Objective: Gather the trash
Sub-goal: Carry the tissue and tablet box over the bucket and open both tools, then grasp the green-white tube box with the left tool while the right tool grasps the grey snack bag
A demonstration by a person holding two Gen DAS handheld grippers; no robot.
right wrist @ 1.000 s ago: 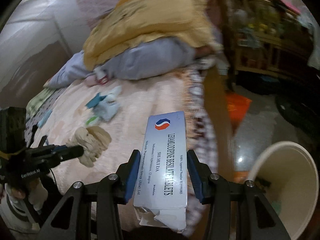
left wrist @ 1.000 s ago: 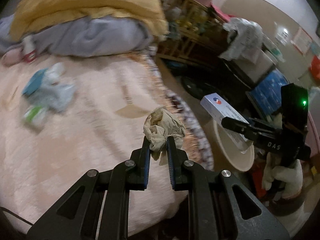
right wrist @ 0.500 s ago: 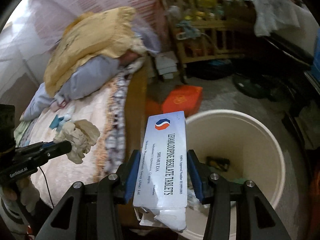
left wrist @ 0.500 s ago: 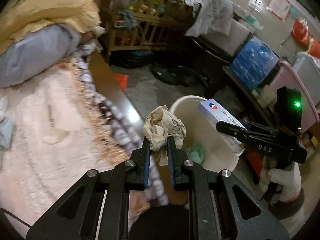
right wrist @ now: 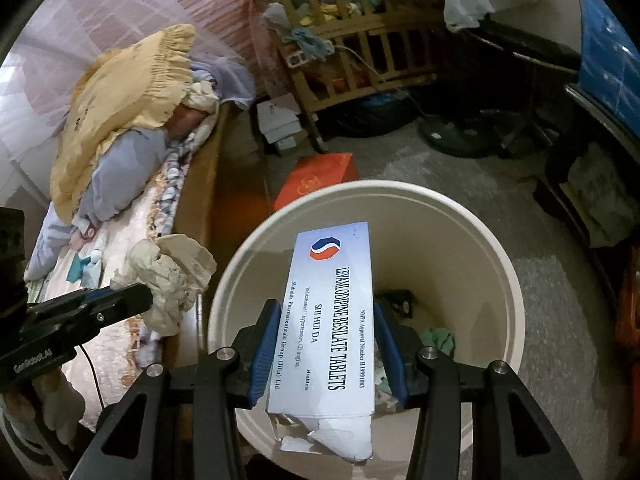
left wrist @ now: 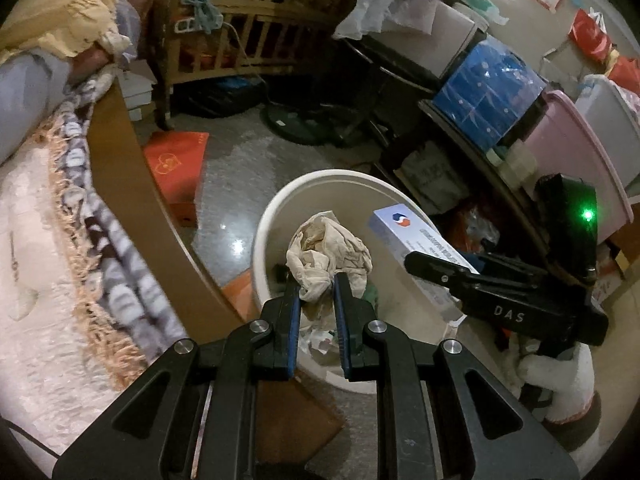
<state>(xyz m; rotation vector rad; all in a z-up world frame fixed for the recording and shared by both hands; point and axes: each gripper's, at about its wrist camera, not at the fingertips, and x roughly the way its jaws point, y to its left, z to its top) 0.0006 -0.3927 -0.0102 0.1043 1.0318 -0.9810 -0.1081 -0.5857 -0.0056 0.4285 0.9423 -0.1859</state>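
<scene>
We take the bucket [right wrist: 496, 264] as our landmark, a wide cream tub on the floor just beside the bed [left wrist: 36, 248]. A second ago both our views were filled with the bed and its pale blanket; now the bucket's mouth fills the middle of both, so we have swung both hands away from the bed and over the tub. We judge that the carrying is done and only the letting go is left.

The bed now lies to the left of the bucket, its wooden edge close to the rim. Beyond the bucket, on the floor, lies a red box [right wrist: 320, 180], and further off stands a wooden cot [right wrist: 360, 40].

Over the bucket's mouth, our right tongs [right wrist: 326, 354] pinch a white tablet box [right wrist: 332, 320] by its long sides, its far end pointing across the opening. Our left tongs [left wrist: 314, 294] are pressed nearly together on a crumpled beige tissue [left wrist: 328, 252]; from the left view it hangs above the near-left part of the opening, though from the right view it sits by the rim on the bed side.

Down inside the bucket we can make out a few scraps already, a greenish wad [right wrist: 438, 338] among them.
</scene>
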